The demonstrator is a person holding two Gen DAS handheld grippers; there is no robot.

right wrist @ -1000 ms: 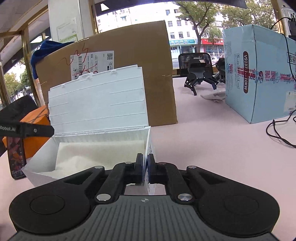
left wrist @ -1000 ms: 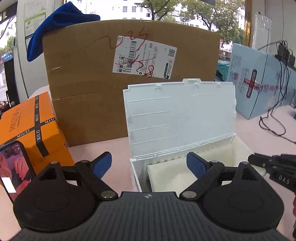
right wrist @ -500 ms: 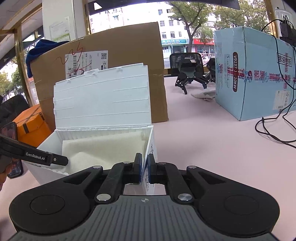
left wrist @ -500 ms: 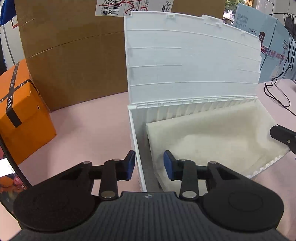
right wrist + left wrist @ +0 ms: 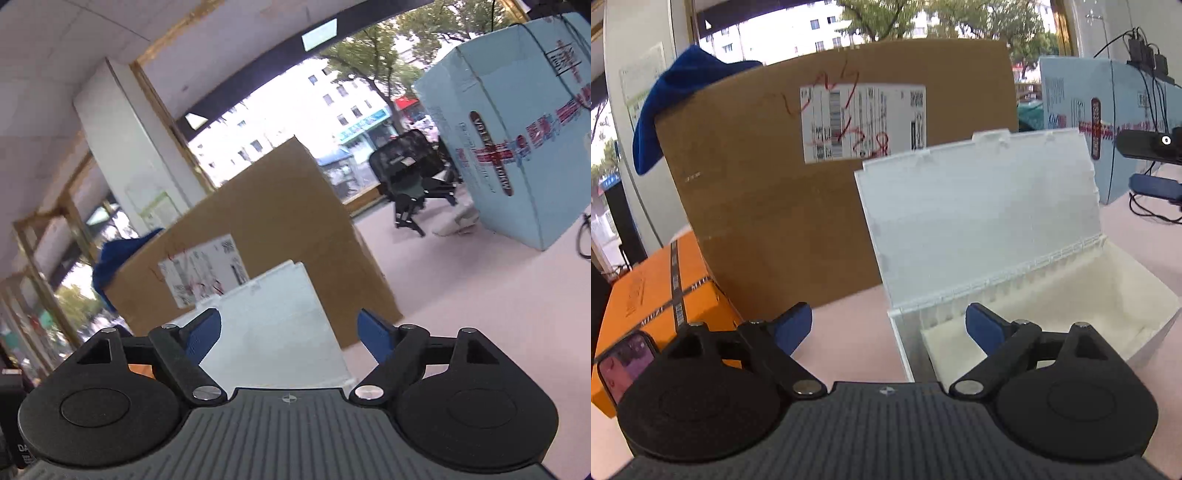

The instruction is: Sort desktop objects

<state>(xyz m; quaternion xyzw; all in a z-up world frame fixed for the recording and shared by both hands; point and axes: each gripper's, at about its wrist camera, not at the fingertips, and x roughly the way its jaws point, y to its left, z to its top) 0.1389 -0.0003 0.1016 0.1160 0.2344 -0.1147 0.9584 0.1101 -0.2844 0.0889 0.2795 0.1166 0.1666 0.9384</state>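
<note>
Both claws released and holding nothing: left claw [image 5: 888, 326] low before the open white storage box [image 5: 1052, 314] on the pink tabletop [image 5: 846, 332], right claw [image 5: 288, 334] above its lid; next pick likely the phone [image 5: 626, 363], approached square.

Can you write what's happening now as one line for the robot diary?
left gripper: open, empty | right gripper: open, empty | white box: lid up
</note>
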